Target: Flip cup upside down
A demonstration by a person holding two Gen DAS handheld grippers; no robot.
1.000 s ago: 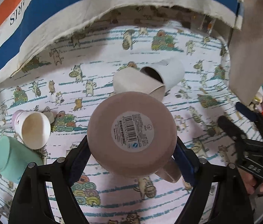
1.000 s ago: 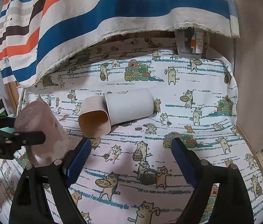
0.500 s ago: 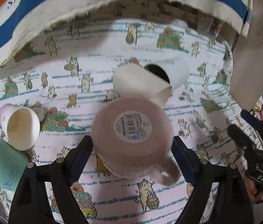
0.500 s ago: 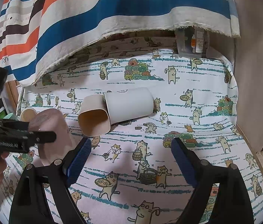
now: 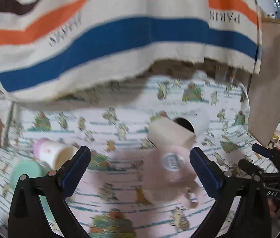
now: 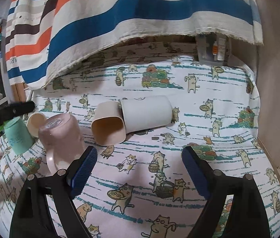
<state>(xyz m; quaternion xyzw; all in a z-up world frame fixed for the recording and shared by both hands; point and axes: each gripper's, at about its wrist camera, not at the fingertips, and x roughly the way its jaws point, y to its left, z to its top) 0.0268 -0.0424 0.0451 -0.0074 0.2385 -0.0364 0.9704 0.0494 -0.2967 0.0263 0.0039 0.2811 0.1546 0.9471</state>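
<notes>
The pink mug stands upside down on the cat-print cloth, base with barcode sticker up, handle toward the front; it also shows blurred in the left wrist view. My left gripper is open and raised back from the mug, holding nothing; it shows at the left edge of the right wrist view. My right gripper is open and empty over the cloth, right of the mug.
A beige square cup and a white cup lie on their sides mid-table. A mint cup stands inverted and a small cream cup lies at the left. A striped cloth hangs behind. A wall is at the right.
My left gripper has let go of the pink mug, which now stands inverted on the cloth, and has pulled up and back. The right gripper has stayed in place.
</notes>
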